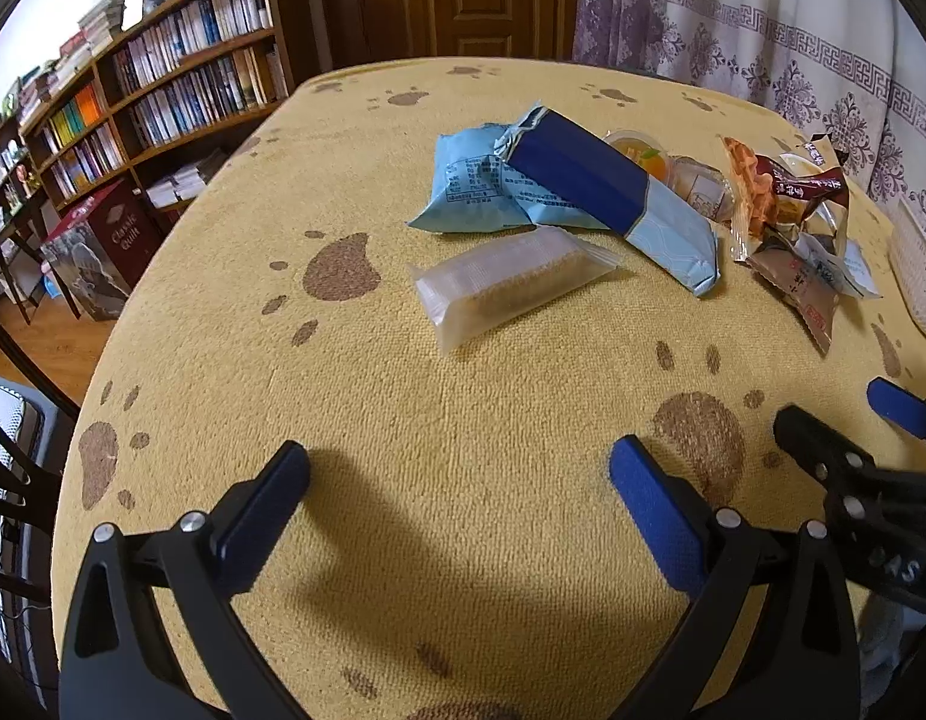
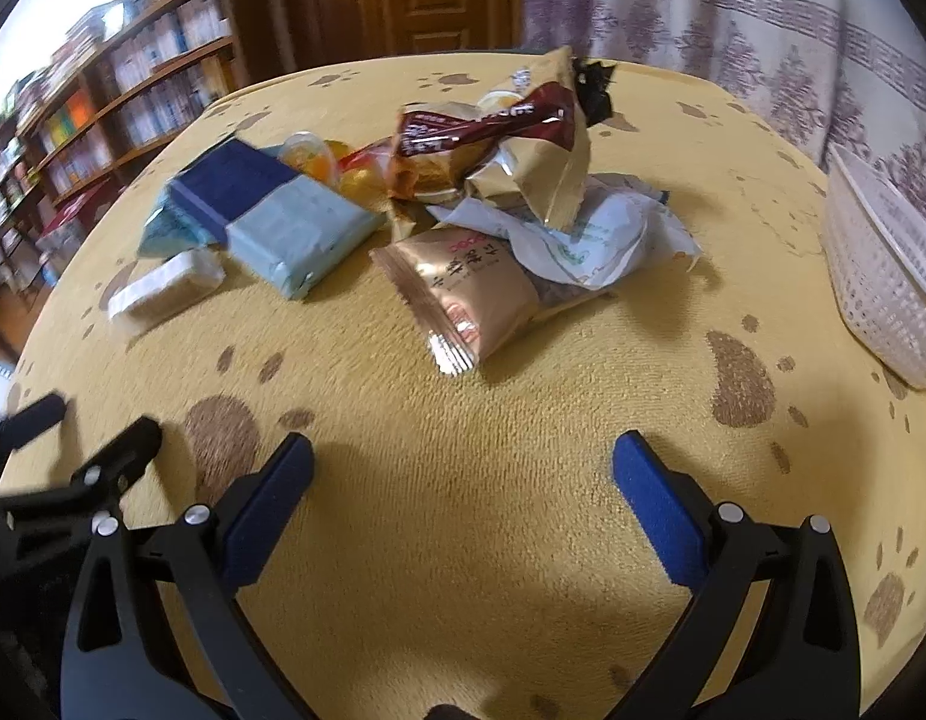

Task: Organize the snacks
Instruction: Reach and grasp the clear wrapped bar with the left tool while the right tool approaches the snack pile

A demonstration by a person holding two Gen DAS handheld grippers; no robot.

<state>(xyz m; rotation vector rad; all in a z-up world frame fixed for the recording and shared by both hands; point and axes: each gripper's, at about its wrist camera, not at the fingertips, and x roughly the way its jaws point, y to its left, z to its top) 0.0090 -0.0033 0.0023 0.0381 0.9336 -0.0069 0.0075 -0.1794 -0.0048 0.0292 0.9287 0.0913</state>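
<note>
While both grippers hang over bare cloth with jaws spread and empty, the snack pile (image 2: pixel 475 180) sits mid-table. Left of the pile: clear pack (image 1: pixel 511 282), touching blue pack (image 1: pixel 613 198). Front of it: gold pack (image 2: pixel 481 294). Well right of it: white basket (image 2: pixel 883 276). Left gripper (image 1: pixel 463 492) and right gripper (image 2: pixel 463 480) are near each other, short of the pile. Tablecloth (image 1: pixel 402 420) is yellow, paw-printed.

"Classic Quilt" on a dark red box (image 1: pixel 117 234) by the bookshelf at far left, Korean print on snack packets too small to read
</note>
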